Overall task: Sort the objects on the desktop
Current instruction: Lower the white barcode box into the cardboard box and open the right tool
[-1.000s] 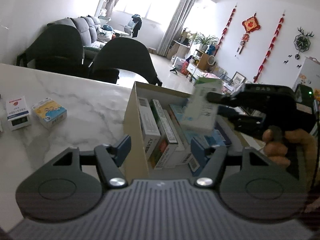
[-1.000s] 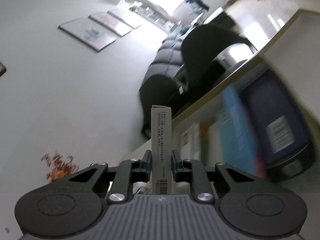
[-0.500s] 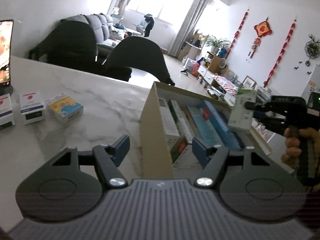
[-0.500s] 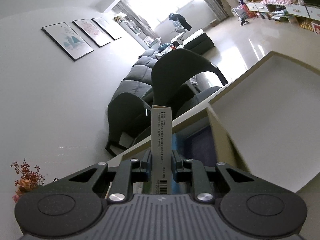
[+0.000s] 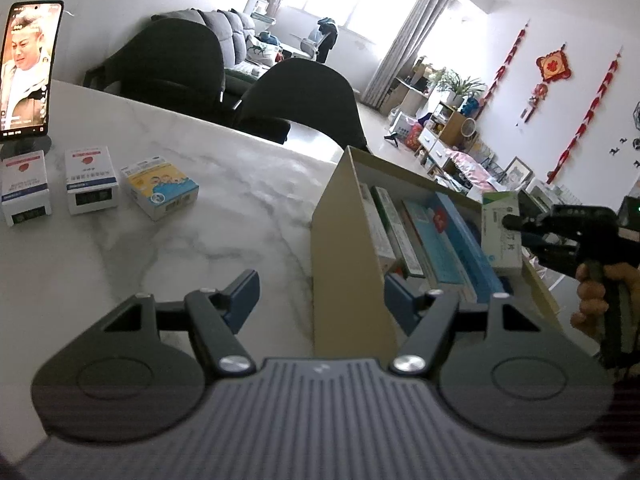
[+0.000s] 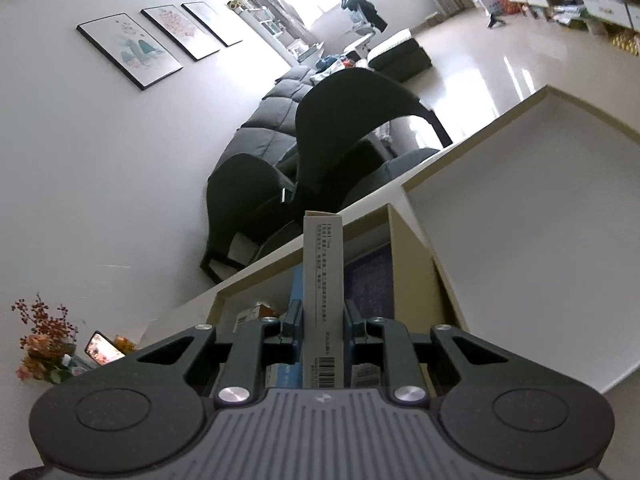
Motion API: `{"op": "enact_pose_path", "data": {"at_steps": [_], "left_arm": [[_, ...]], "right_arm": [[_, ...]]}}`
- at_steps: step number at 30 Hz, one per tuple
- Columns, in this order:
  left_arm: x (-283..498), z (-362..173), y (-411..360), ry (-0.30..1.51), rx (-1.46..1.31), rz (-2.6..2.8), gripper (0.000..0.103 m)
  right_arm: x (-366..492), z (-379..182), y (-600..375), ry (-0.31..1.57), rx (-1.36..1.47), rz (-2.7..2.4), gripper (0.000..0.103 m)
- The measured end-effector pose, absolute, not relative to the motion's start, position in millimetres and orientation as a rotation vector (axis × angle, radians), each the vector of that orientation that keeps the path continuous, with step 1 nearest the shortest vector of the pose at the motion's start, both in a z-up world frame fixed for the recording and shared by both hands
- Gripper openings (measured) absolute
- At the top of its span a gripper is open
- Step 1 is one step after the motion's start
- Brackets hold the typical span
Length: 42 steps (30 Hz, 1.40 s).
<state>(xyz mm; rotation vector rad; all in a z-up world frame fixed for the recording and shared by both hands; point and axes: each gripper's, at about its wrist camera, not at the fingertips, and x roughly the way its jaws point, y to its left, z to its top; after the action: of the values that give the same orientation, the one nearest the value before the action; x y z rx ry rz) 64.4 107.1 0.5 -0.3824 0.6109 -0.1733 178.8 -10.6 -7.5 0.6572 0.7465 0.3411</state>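
An open cardboard box (image 5: 344, 248) stands on the marble table (image 5: 224, 216), with several medicine cartons upright inside. My left gripper (image 5: 320, 300) is open and holds nothing; its fingers straddle the box's near corner, one outside the left wall, one over the contents. My right gripper (image 6: 323, 320) is shut on a slim white carton (image 6: 323, 280), held upright above the box's (image 6: 416, 264) right end. From the left wrist, that carton (image 5: 500, 236) shows a green top, pinched by the right gripper (image 5: 512, 223). Three small cartons (image 5: 91, 180) lie at the table's left.
A phone (image 5: 28, 68) with a lit screen stands on a holder at the far left. Two dark chairs (image 5: 304, 100) sit behind the table's far edge. A white flat surface with a tan edge (image 6: 520, 240) lies right of the box in the right wrist view.
The right gripper has carried the slim carton from over the box's middle toward its right end. The left wrist view has swung left, bringing the phone and a third small carton into view.
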Motion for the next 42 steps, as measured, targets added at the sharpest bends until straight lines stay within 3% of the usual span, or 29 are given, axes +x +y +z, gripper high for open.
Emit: {"op": "enact_pose_path", "data": {"at_steps": [8,13,15,21,29,42], "left_arm": [[65,0,106,0.617,-0.375,-0.169,0.069],[66,-2,108,0.623,-0.377,-0.153,0.069],[67,-2,109,0.624,-0.378,-0.15,0.069],[68,-4,111,0.625,-0.38,-0.144,0.069],[66,-5,123,0.614,-0.343,-0.043,0.079],[63,-15,159,0.558,-0.215,0.265,0.098]], "right_arm": [[198,-12,-6,0.753,0.619,0.366,0.024],[190,-8,-1,0.707,0.566,0.336,0.038],[185,-4,-1,0.675,0.551,0.316,0.053],[181,0,-2,0.637,0.539,0.288,0.053],[170,3,1,0.604,0.539,0.275,0.054],[145,7,12,0.576,0.567,0.265,0.081]]}}
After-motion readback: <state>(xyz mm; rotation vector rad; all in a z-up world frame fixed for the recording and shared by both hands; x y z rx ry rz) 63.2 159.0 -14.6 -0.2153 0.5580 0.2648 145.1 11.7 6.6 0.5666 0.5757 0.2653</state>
